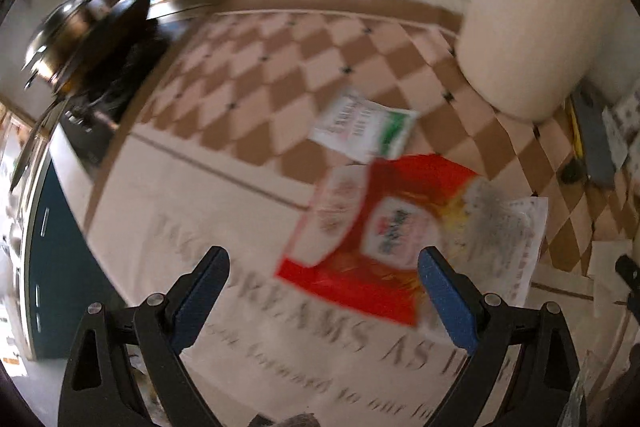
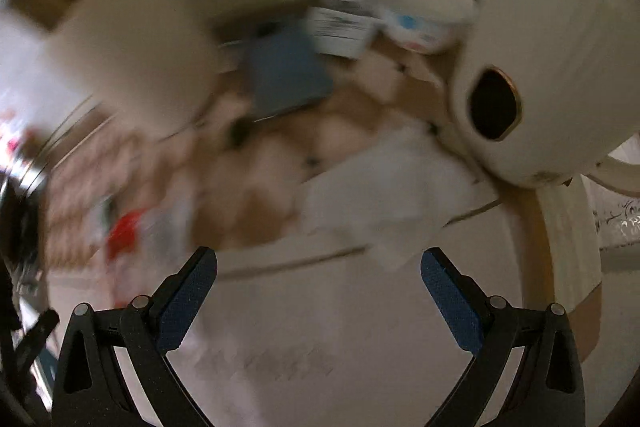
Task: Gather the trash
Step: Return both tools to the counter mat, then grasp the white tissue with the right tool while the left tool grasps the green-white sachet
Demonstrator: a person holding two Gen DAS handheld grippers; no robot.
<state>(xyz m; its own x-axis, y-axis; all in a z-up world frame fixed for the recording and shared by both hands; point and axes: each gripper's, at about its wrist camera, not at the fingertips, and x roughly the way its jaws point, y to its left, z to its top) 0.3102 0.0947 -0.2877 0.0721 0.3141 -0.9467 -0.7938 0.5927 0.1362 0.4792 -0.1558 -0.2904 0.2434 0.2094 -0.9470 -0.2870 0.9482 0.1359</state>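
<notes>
Left wrist view: the left hand-held gripper hangs spread wide and empty over the cloth-covered worktop, a red wrapper lying flat just beyond its fingertips and a white-and-green packet beside that. Right wrist view, blurred: the right hand-held gripper gapes empty too, a crumpled white tissue just ahead.

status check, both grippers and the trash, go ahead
Left gripper open, empty, over red wrapper. Right gripper open, empty, near white paper. White-green packet beyond. Views blurred, nothing blocking.
</notes>
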